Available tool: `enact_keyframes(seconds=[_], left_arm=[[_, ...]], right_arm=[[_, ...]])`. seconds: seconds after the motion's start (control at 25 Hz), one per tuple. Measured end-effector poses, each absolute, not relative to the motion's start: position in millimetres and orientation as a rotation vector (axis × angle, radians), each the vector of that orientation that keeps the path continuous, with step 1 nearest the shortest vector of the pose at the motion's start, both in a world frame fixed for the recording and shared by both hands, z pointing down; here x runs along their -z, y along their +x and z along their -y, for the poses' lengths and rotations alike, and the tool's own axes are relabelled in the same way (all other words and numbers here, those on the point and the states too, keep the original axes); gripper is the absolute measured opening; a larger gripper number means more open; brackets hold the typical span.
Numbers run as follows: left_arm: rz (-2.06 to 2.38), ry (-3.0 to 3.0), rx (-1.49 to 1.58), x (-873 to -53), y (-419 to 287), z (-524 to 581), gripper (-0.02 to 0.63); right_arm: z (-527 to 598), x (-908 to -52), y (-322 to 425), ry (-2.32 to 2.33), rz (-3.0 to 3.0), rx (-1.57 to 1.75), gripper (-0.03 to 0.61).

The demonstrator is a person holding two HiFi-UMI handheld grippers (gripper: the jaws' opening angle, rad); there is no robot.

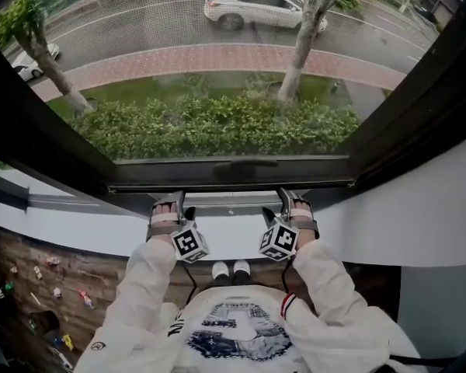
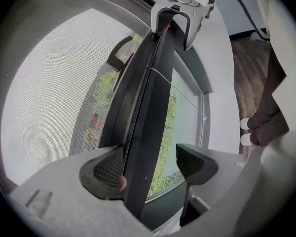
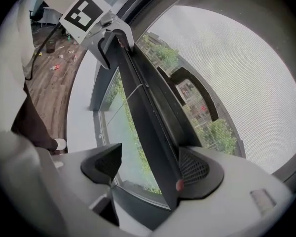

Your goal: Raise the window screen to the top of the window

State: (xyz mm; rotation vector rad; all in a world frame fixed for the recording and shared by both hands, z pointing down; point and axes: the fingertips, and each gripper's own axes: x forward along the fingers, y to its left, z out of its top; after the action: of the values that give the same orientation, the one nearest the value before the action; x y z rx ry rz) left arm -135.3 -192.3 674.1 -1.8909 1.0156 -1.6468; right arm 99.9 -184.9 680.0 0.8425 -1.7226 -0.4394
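left gripper (image 1: 168, 202) and right gripper (image 1: 293, 200) at 6 o'clock hold their fingers (image 2: 104, 174) wide apart astride the bottom bar (image 1: 217, 183), clamping nothing; the window screen (image 1: 217, 68) stretches from it toward 12 o'clock.

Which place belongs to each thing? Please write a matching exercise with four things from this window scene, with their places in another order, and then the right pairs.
Things:
1. white car
2. hedge
3. screen bar
4. shoes

Places:
A. on the floor indoors
B. between the open jaws of the left gripper and of the right gripper
C. on the road outside
D. outside, just below the window

Pairs: 1-C; 2-D; 3-B; 4-A
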Motion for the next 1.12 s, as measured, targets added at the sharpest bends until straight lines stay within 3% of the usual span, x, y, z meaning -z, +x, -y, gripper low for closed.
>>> enact_keyframes(seconds=[1.12], left_arm=[[-1.079, -1.800, 1.596, -642, -137, 196, 0.334]], right_arm=[[190, -641, 104, 0.937, 1.610, 0.564, 0.328]])
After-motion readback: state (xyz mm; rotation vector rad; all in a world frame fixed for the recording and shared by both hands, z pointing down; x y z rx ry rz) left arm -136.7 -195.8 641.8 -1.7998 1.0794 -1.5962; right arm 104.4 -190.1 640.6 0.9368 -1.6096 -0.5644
